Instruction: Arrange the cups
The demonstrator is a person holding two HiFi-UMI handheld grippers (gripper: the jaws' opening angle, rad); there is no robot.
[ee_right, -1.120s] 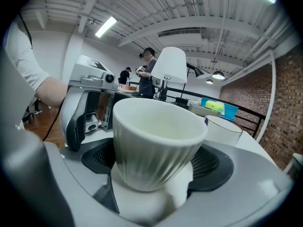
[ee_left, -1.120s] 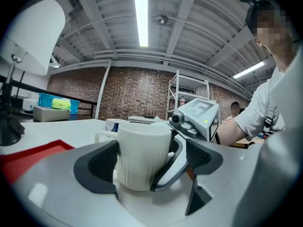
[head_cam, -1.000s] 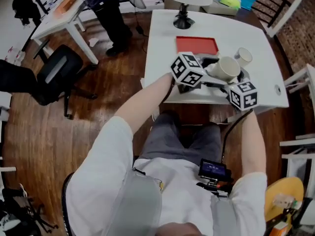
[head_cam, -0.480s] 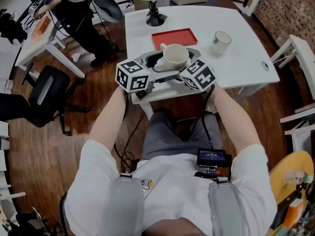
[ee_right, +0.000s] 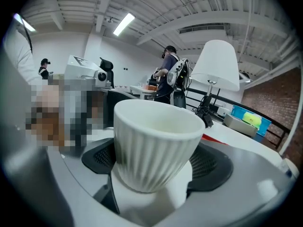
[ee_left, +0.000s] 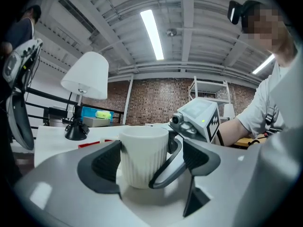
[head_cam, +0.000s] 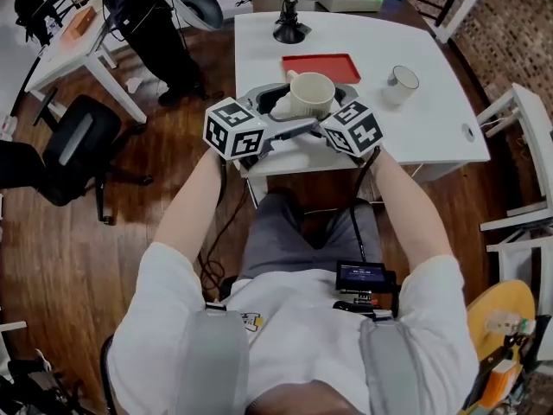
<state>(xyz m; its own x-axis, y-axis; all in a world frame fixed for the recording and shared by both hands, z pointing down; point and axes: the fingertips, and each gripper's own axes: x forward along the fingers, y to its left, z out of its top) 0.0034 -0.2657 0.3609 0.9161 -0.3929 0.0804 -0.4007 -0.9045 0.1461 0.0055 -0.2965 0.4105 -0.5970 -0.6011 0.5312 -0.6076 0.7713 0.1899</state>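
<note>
A white ceramic cup point(ee_right: 154, 141), finely ribbed down its wall and smooth at its rounded rim, is sitting between the dark, mesh-textured pads of the right tongs point(ee_right: 156, 167). Those pads are clamping its narrowing lower body. The left tongs point(ee_left: 152, 160) are reaching in from the opposite side with their jaws closing around the same cup. One pad seems to be touching the ribbed wall. The other is standing clear of it, with a curved grey finger of the right tongs lying in that gap. A pale shape under the cup's base is staying hard to make out.

In the head view, the cup is sitting over the near half of the white worktop point(head_cam: 436, 124), just in front of a flat red tray point(head_cam: 320, 66). A second cup point(head_cam: 402, 83) is standing upright, well apart to the right. The shade of the table lamp point(head_cam: 289, 28) is being cut off by the top edge.
</note>
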